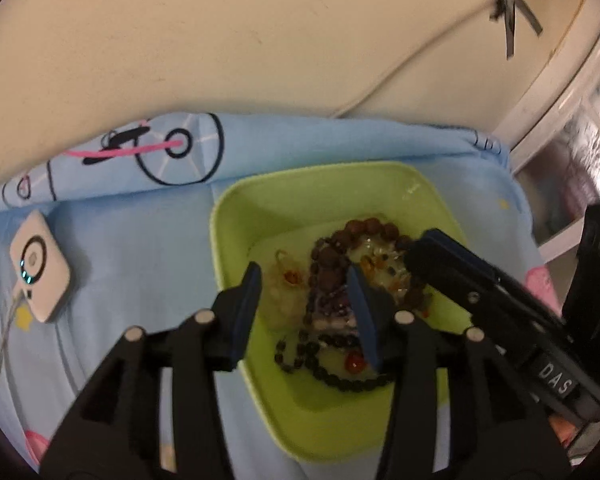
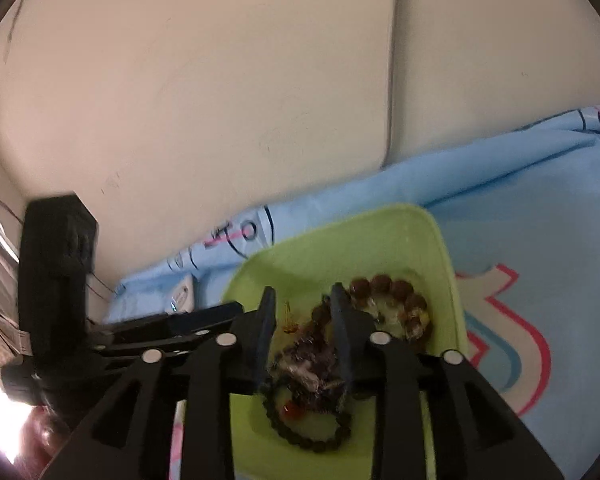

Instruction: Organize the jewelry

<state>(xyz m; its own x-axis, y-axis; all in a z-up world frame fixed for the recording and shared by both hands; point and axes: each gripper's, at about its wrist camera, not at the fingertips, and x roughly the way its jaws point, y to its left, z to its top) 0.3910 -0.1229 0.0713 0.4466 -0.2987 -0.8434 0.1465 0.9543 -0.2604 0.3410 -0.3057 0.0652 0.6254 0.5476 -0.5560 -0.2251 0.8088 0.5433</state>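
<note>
Left tongs [image 1: 304, 292]: spread apart over the middle of the green tray, nothing between the blue pads; lower centre of the left wrist view.
Right tongs [image 2: 302, 320]: parted, straddling the tangled heap of jewelry low in the right wrist view; whether the pads touch the beads cannot be told. In the left wrist view they enter from the right edge, tips over the tray's right side.
Jewelry: piled in the tray, all touching or overlapping.
Brown bead bracelet [image 1: 364, 236]: large round beads, at the far side of the pile.
Black bead bracelet [image 1: 332, 376]: small dark beads with one red bead, at the near side.
Purple bead strand [image 2: 304, 360]: bunched in the middle of the heap.
Earring [image 1: 290, 276]: small amber piece, left of the pile.
Green tray [image 1: 236, 216]: rounded square, lying on the blue cloth.
Blue cloth [image 1: 140, 264]: printed with a bicycle drawing, spread beneath the tray.
White device [image 1: 40, 268]: square, with a lit ring, on the cloth at the left, well apart from the tray.
Wall [image 1: 220, 40]: cream, behind the cloth.
</note>
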